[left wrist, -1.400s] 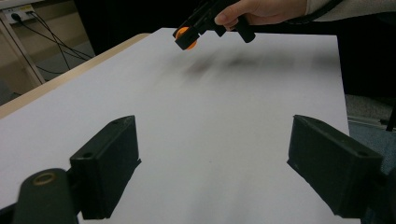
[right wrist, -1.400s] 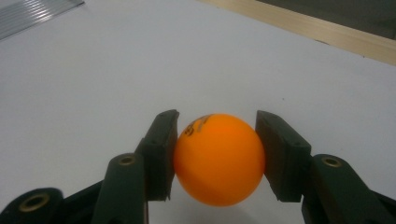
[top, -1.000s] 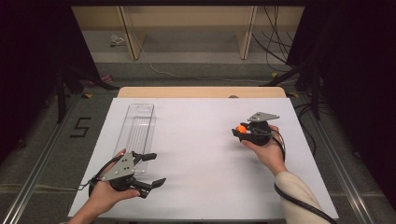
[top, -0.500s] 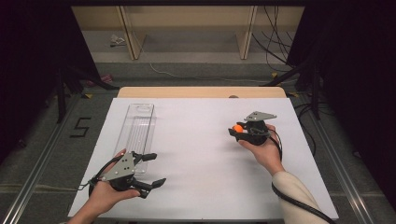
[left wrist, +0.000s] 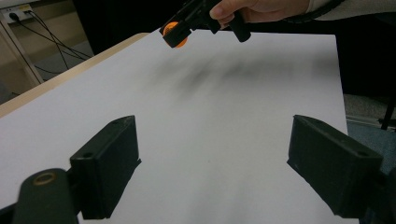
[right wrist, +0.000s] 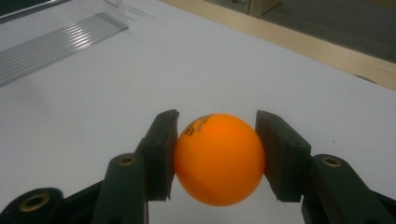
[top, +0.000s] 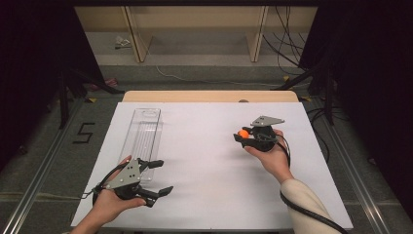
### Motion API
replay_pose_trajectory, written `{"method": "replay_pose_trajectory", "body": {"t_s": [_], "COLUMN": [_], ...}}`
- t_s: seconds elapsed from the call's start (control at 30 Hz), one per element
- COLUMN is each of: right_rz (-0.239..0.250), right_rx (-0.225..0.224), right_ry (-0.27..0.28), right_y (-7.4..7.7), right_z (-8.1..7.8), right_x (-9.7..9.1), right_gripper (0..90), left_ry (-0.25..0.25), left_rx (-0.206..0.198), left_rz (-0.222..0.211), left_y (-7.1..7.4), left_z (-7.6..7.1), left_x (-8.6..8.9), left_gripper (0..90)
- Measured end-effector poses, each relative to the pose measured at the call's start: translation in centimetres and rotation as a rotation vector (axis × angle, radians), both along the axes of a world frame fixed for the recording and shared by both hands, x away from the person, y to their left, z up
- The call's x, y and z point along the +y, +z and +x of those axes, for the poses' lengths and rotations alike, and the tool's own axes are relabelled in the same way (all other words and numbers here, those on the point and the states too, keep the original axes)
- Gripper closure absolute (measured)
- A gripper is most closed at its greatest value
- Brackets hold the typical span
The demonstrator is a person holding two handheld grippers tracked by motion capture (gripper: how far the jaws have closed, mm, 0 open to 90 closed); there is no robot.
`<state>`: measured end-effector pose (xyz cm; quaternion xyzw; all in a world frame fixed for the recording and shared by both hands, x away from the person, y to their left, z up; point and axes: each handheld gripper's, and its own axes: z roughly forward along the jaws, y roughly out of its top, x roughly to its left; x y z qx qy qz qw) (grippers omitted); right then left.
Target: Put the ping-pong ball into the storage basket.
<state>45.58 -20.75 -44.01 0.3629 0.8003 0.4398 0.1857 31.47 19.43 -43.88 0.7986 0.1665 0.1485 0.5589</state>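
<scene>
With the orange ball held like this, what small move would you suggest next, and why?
Probably carry the right gripper leftward toward the clear tray. Its jaws are shut on the orange ball, held above the white sheet, and the tray lies apart on the far left.

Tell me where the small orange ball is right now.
The small orange ball is clamped between the jaws of the right gripper, above the right side of the white table, across from the clear plastic tray.

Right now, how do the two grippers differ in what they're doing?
The right gripper has its fingers shut on an orange ball; the left gripper has its fingers wide apart with nothing between them. The right gripper is at the right side of the white table, the left near the clear tray. Both are hand-held.
</scene>
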Motion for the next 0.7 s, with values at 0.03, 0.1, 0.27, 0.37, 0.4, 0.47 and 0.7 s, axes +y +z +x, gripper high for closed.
{"method": "replay_pose_trajectory", "body": {"t_s": [0.03,0.1,0.27,0.37,0.4,0.47,0.7], "right_rz": [0.001,0.001,0.006,0.006,0.009,0.010,0.014], "right_rx": [0.000,0.000,-0.003,-0.004,-0.003,-0.005,-0.006], "right_ry": [0.003,0.004,0.009,0.010,0.012,0.015,0.023], "right_y": [0.0,0.0,0.1,0.1,0.1,0.2,0.2], "right_z": [0.0,0.0,-0.1,-0.1,-0.1,-0.1,-0.2], "right_x": [0.1,0.1,0.4,0.5,0.6,0.7,1.1], "right_gripper": [51.2,51.2,51.2,51.2,51.2,51.2,51.2], "left_ry": [0.000,0.000,-0.001,0.000,-0.001,-0.001,-0.002], "left_rx": [0.000,0.000,0.000,0.000,0.000,0.000,-0.001], "left_rz": [-0.001,-0.001,-0.001,0.000,0.000,0.000,0.000], "left_y": [0.0,0.0,0.0,0.0,0.0,0.0,0.0], "left_z": [0.0,0.0,0.0,0.0,0.0,0.0,0.0], "left_x": [0.0,0.0,0.0,0.0,0.0,0.0,0.0], "left_gripper": [15.8,15.8,15.8,15.8,15.8,15.8,15.7]}}
